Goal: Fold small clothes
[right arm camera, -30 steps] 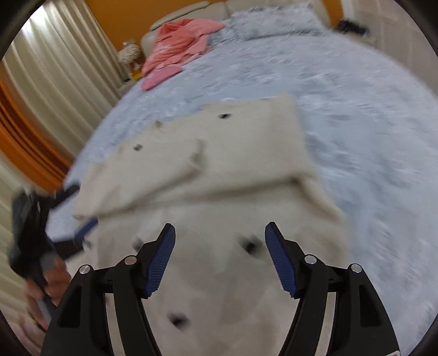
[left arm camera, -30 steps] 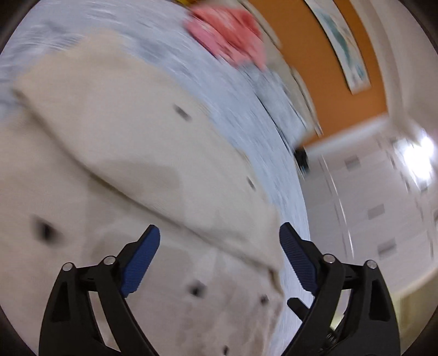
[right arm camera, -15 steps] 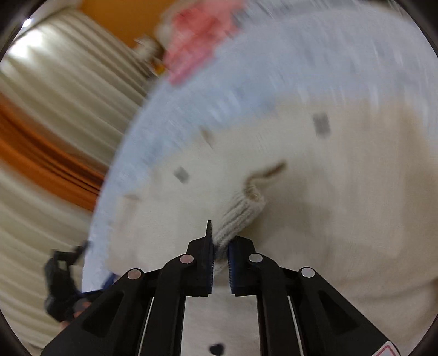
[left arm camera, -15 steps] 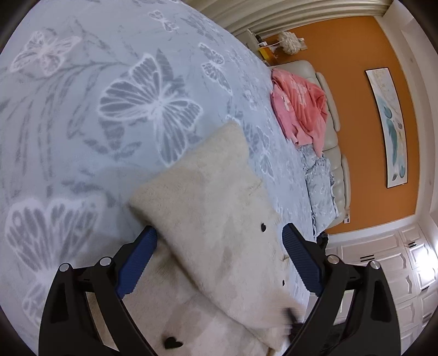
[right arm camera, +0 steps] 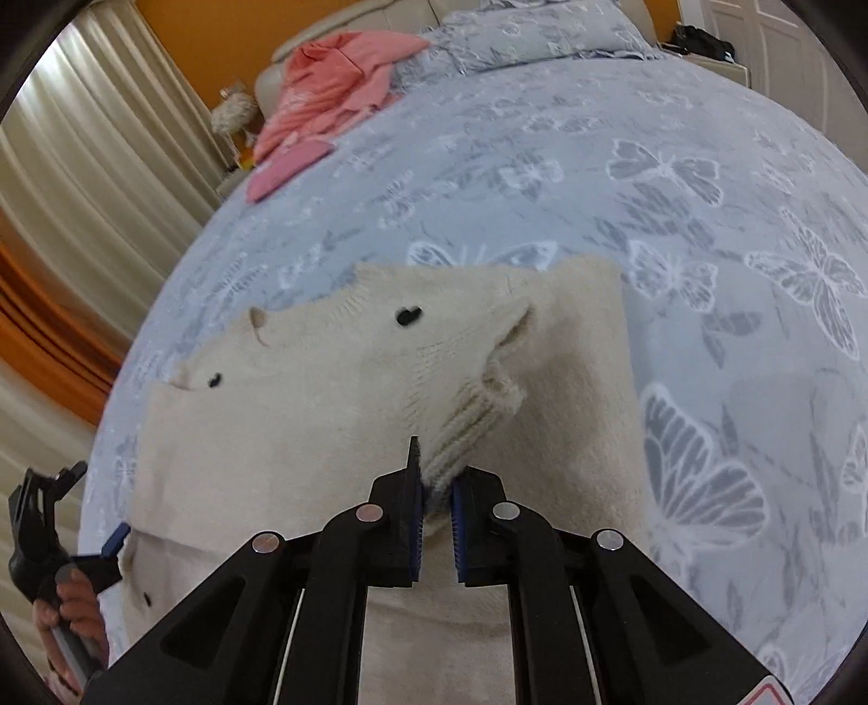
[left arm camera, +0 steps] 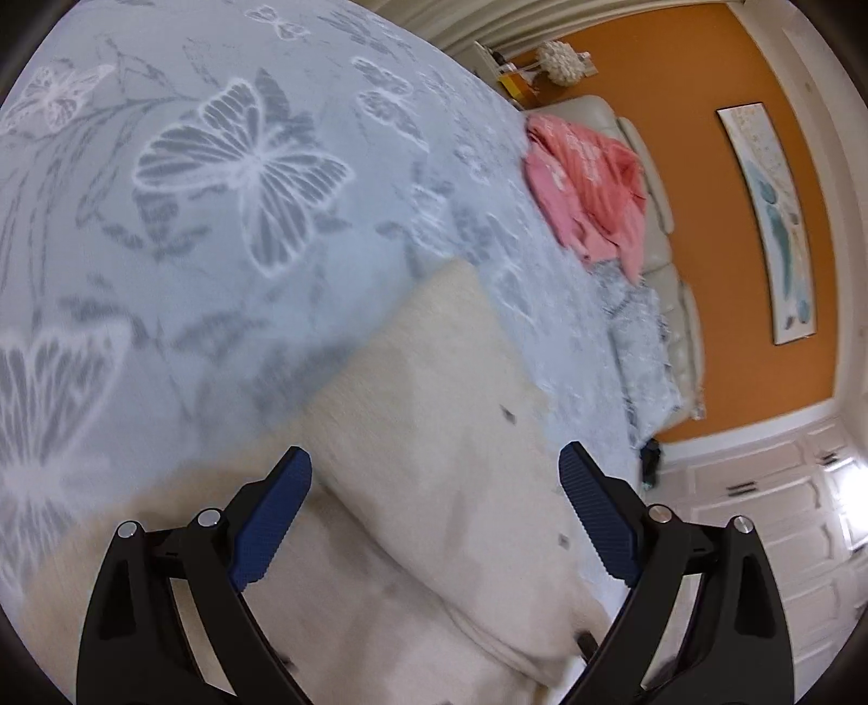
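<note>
Cream knit sweater (right arm camera: 304,434) lies spread on the bed (right arm camera: 624,179), on a blue-grey cover w/ a butterfly print. It's partly folded — one panel is doubled over the body, and small dark heart shapes dot the knit.

Right gripper (right arm camera: 435,507): jaws have just been closing and now stand nearly shut, pinching the ribbed cuff (right arm camera: 466,434) of the sweater between the blue pads. The sleeve runs up from the cuff across the folded panel.

Left gripper (left arm camera: 434,515): jaws wide open, nothing between the pads; it hangs over the sweater's folded edge, cream fabric below both fingers. In the right wrist view the same tool shows at the sweater's left edge, its blue pad just beside the hem, held by a hand (right arm camera: 70,607).

Far from the sweater, at the head of the bed, a pink garment (right arm camera: 331,87) is draped over the beige headboard (left arm camera: 662,233), w/ a pillow (right arm camera: 542,32) in the same butterfly print beside it. Behind the headboard — an orange wall (left arm camera: 700,162) w/ a framed picture (left arm camera: 770,222).
</note>
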The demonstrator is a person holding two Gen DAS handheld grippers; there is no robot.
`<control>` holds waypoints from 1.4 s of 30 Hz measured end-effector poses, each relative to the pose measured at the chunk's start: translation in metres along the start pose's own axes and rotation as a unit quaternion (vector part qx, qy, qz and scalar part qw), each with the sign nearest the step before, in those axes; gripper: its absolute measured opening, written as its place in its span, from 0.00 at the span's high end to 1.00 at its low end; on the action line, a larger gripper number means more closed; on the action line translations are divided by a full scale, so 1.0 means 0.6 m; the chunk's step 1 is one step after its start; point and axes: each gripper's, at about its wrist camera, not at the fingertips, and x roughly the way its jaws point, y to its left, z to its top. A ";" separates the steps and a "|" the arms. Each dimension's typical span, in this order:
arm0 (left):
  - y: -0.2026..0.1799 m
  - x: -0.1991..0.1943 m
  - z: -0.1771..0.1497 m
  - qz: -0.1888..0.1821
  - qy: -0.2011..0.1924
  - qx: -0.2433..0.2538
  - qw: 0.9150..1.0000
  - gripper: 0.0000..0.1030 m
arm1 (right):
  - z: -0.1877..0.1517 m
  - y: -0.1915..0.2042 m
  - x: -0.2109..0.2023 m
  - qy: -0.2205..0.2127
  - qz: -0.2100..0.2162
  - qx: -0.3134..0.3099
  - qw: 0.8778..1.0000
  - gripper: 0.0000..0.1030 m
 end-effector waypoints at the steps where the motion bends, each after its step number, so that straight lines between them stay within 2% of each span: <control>1: 0.001 -0.007 -0.006 -0.009 0.002 -0.006 1.000 0.12 | 0.007 0.000 0.002 -0.002 0.002 -0.001 1.000 0.92; 4: 0.004 0.004 -0.031 -0.025 0.033 -0.039 0.998 0.12 | 0.014 0.009 0.004 0.001 0.009 -0.007 1.000 0.92; 6: 0.006 0.031 -0.037 -0.011 0.044 -0.047 0.998 0.15 | 0.021 0.019 -0.003 -0.005 0.021 -0.006 1.000 0.92; 7: 0.007 0.041 -0.036 0.004 0.038 -0.046 0.998 0.29 | 0.020 0.021 -0.009 -0.009 0.025 -0.005 1.000 0.92; 8: 0.011 0.050 -0.031 0.011 0.032 -0.044 0.998 0.50 | 0.023 0.023 -0.022 -0.019 0.032 -0.005 0.999 0.92; 10: 0.022 0.062 -0.017 0.039 0.022 -0.051 0.998 0.68 | 0.024 0.019 -0.039 -0.032 0.033 -0.008 0.999 0.92; 11: 0.026 0.063 -0.010 0.047 0.015 -0.052 0.997 0.76 | 0.021 0.008 -0.042 -0.036 0.023 -0.009 0.999 0.92; 13: 0.024 0.064 -0.004 0.060 0.011 -0.029 0.998 0.81 | 0.004 -0.034 -0.013 -0.007 -0.008 0.007 1.000 0.92; 14: 0.021 0.069 -0.005 0.075 0.013 -0.002 0.997 0.82 | -0.006 -0.052 0.006 0.012 -0.019 0.017 1.000 0.92; 16: 0.022 0.077 -0.008 0.087 0.019 0.022 0.996 0.81 | -0.026 -0.077 0.039 0.044 -0.026 0.028 0.998 0.93; 19: 0.020 0.078 -0.012 0.089 0.012 0.046 0.995 0.81 | -0.024 -0.080 0.029 0.026 -0.006 0.050 0.998 0.91; 21: 0.014 0.078 -0.012 0.092 0.013 0.059 0.994 0.80 | -0.024 -0.081 0.016 0.023 0.001 0.060 0.998 0.83; 22: 0.008 0.072 -0.015 0.091 0.017 0.070 0.993 0.77 | -0.029 -0.085 -0.007 0.011 0.005 0.068 0.998 0.80; 23: 0.006 0.064 -0.016 0.086 0.022 0.074 0.993 0.64 | -0.038 -0.085 -0.023 0.005 0.007 0.071 0.997 0.73; 24: 0.006 0.053 -0.019 0.077 0.029 0.078 0.994 0.57 | -0.049 -0.089 -0.045 -0.002 0.006 0.070 0.998 0.64; 26: 0.006 0.016 -0.031 0.065 0.034 0.101 0.992 0.37 | -0.092 -0.100 -0.100 -0.013 -0.012 0.054 0.998 0.53; 29: 0.023 -0.074 -0.063 0.082 0.028 0.161 0.983 0.23 | -0.181 -0.125 -0.165 0.008 -0.031 0.044 0.999 0.51; 30: 0.033 -0.099 -0.074 0.087 0.029 0.168 0.981 0.21 | -0.212 -0.136 -0.181 0.020 -0.032 0.049 0.998 0.50; 33: 0.085 -0.167 -0.116 0.096 0.059 0.161 0.981 0.18 | -0.314 -0.164 -0.223 0.067 -0.024 0.082 0.994 0.50; 36: 0.129 -0.209 -0.157 0.102 0.088 0.138 0.981 0.18 | -0.393 -0.164 -0.240 0.107 0.017 0.119 0.987 0.50; 38: 0.148 -0.234 -0.184 0.097 0.091 0.125 0.983 0.17 | -0.417 -0.153 -0.233 0.127 0.048 0.134 0.982 0.48; 39: 0.154 -0.240 -0.195 0.097 0.096 0.109 0.985 0.12 | -0.427 -0.146 -0.227 0.138 0.064 0.141 0.978 0.46; 40: 0.157 -0.241 -0.201 0.092 0.103 0.095 0.986 0.11 | -0.430 -0.139 -0.217 0.146 0.079 0.148 0.975 0.45; 42: 0.169 -0.234 -0.221 0.068 0.125 0.051 0.989 0.10 | -0.428 -0.124 -0.198 0.147 0.100 0.158 0.971 0.43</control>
